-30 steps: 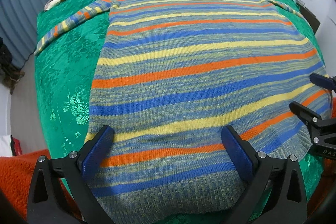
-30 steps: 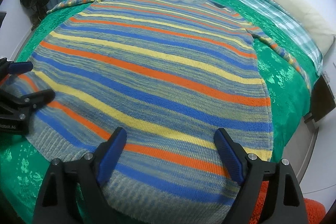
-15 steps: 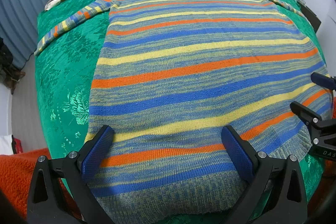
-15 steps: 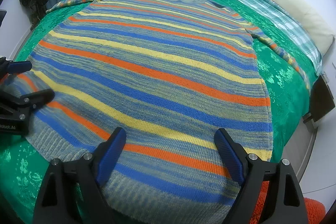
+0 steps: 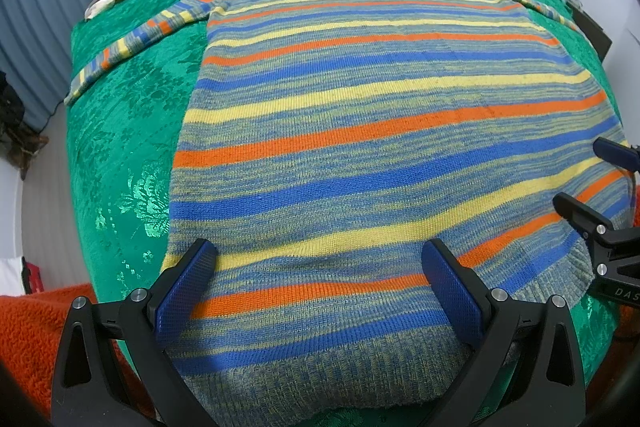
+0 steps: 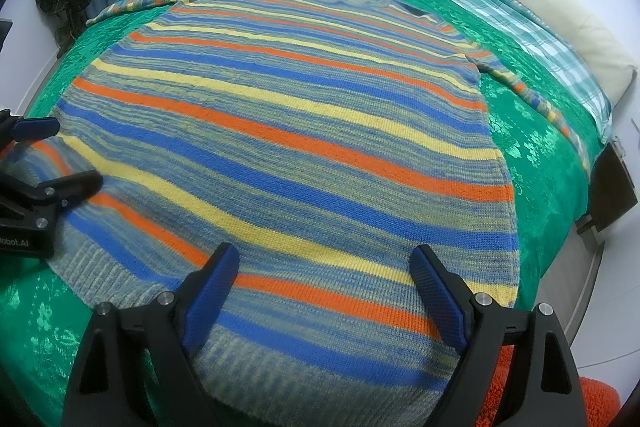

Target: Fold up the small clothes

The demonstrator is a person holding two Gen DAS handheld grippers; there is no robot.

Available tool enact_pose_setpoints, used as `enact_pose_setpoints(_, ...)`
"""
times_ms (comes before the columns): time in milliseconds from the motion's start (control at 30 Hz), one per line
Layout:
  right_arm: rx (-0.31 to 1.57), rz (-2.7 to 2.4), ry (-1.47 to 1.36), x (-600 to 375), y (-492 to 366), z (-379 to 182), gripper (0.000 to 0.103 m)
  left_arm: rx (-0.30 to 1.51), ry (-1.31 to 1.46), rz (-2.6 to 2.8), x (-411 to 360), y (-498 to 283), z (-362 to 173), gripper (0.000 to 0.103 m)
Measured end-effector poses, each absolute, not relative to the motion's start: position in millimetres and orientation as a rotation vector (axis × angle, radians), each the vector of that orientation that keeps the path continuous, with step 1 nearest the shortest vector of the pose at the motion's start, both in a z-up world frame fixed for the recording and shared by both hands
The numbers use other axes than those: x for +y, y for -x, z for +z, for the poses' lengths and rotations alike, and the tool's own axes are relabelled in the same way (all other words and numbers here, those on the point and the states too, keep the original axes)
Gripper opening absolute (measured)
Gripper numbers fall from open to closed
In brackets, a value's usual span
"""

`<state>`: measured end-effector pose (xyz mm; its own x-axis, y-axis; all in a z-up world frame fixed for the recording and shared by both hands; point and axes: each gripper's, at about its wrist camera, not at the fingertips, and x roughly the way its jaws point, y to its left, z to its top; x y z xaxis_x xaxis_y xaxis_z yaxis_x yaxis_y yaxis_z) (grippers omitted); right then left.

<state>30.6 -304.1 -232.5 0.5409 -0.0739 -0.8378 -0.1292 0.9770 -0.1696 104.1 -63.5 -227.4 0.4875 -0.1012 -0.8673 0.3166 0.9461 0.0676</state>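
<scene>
sweater (image 5: 380, 147) striped blue, orange, yellow (greyish between); bedspread (image 5: 120, 131) green floral.

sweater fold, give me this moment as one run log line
sweater: flat on green cover, unfolded | left tool: open over hem | right tool: open over hem | grip: none

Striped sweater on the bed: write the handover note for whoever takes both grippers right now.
Left gripper: open, holding nothing, poised over the hem on the sweater's left side.
Right gripper: open, holding nothing, poised over the hem on the right side.
Sweater: spread flat on the green bedspread, hem nearest the grippers, collar at the far end, both sleeves stretched out to the sides.
Done: sweater laid out and smoothed.
Left: every fold. No fold is made yet; likely start with the sleeves or the sides.
</scene>
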Motion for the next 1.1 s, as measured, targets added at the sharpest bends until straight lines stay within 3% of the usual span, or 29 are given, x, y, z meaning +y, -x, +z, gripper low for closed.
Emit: enact_pose_setpoints(1100,1.000,0.030,0.222,-304.8,-29.4,-233.2,0.089,1.034,-0.229,-0.258,-65.0,-102.6,-229.3,0.102)
